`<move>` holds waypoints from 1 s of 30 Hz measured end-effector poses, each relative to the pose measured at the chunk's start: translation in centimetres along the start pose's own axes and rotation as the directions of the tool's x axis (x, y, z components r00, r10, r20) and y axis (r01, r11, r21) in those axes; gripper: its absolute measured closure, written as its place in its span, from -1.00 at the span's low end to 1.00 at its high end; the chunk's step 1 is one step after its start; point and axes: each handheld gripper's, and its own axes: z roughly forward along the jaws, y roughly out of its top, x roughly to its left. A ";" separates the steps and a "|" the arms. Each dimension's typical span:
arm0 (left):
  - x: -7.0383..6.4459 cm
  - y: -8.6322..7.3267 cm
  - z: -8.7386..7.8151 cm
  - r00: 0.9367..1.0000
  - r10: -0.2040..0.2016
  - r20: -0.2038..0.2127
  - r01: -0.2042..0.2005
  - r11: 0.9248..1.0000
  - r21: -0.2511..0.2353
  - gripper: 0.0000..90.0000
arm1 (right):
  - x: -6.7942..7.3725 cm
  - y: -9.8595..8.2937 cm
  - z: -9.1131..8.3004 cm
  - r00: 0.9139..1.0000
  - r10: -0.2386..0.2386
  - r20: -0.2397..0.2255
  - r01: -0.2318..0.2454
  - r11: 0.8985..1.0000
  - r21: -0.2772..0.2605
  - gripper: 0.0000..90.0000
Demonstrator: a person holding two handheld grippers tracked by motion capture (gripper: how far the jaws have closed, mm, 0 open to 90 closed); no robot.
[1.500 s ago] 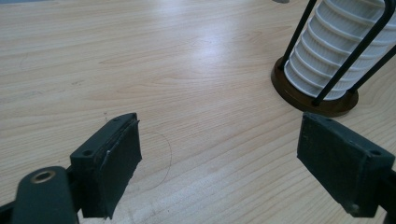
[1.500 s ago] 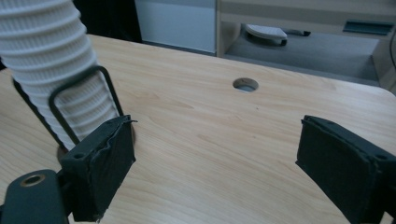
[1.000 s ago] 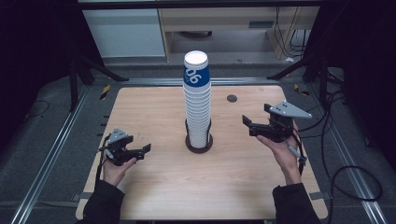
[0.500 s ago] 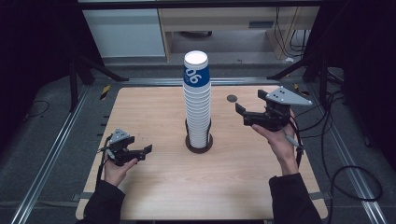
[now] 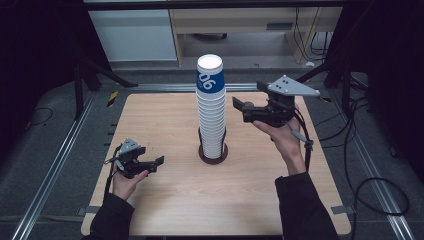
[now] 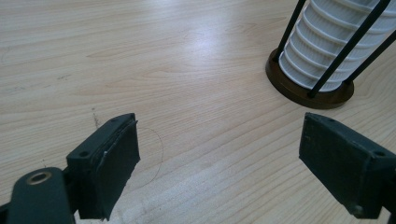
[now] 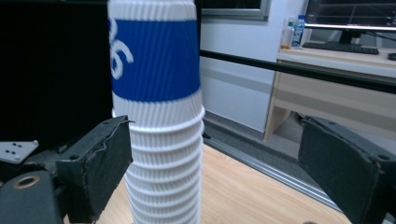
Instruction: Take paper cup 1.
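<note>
Looking down from the high view, we find a tall stack of cups standing upright at the middle of the wooden table, seated in a round dark base with thin black rods rising along its sides. We note the top cup wears a blue band with white figures; the cups below it are plain white and ribbed.

We see the right gripper held up off the table just beside the upper part of the stack, level with the cups under the blue band, pointing toward it. In the right gripper view its jaws stand wide apart; the stack of cups sits close against the left-hand jaw, though we cannot tell whether it touches, while the other jaw is well clear. Nothing is clamped.

We see the left gripper low over the table near its front left, well apart from the stack and aimed toward the base. In the left gripper view its jaws are also spread wide with bare wood between them, and the base with the lowest cups shows at upper right.
</note>
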 end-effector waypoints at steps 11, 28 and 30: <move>-0.1 0.0 0.1 1.000 0.003 0.006 -0.003 1.000 0.000 -0.74 | 1.3 1.5 2.0 0.999 -0.013 -0.050 0.013 1.000 -0.012 -0.78; -0.2 -0.1 0.2 1.000 0.004 0.011 -0.004 1.000 0.003 -0.74 | 2.8 3.0 5.8 0.995 -0.013 -0.096 0.012 1.000 -0.019 -0.78; -0.3 -0.1 0.2 1.000 0.004 0.012 -0.004 1.000 0.004 -0.74 | 2.9 2.9 6.4 0.995 -0.006 -0.098 0.004 1.000 -0.017 -0.78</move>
